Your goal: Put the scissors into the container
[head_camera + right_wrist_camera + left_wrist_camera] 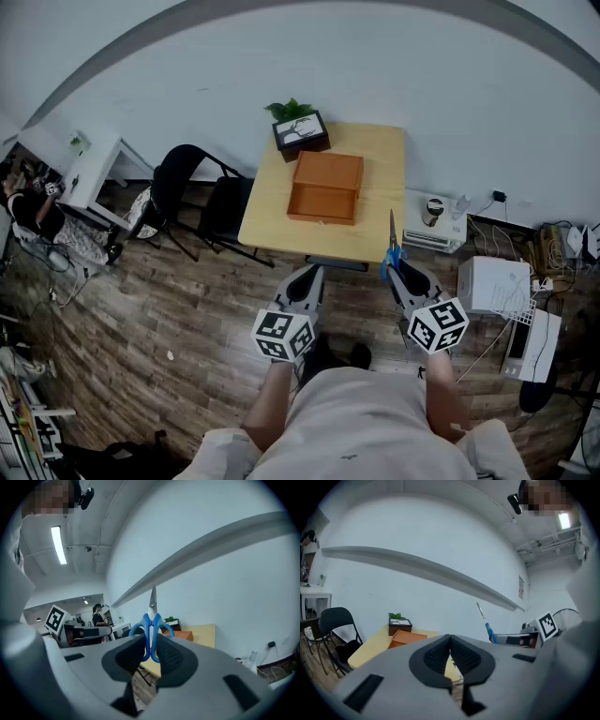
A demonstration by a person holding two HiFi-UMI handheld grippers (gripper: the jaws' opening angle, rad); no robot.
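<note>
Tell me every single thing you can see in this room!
table: 1, light wood, against the white wall
container: 1, orange, open, middle of the table
plant: 1, green in a dark box, back left corner of the table
chair: at least 1, black, left of the table
desk: 1, white, far left
box: 1, white, on the floor to the right
floor: dark wood planks
scissors: 1, blue handles, in the right gripper, blades pointing at the table
left gripper: 1, grey, shut, empty
right gripper: 1, grey, shut on the scissors' handles
shirt: 1, white, on the person, bottom of the head view
</note>
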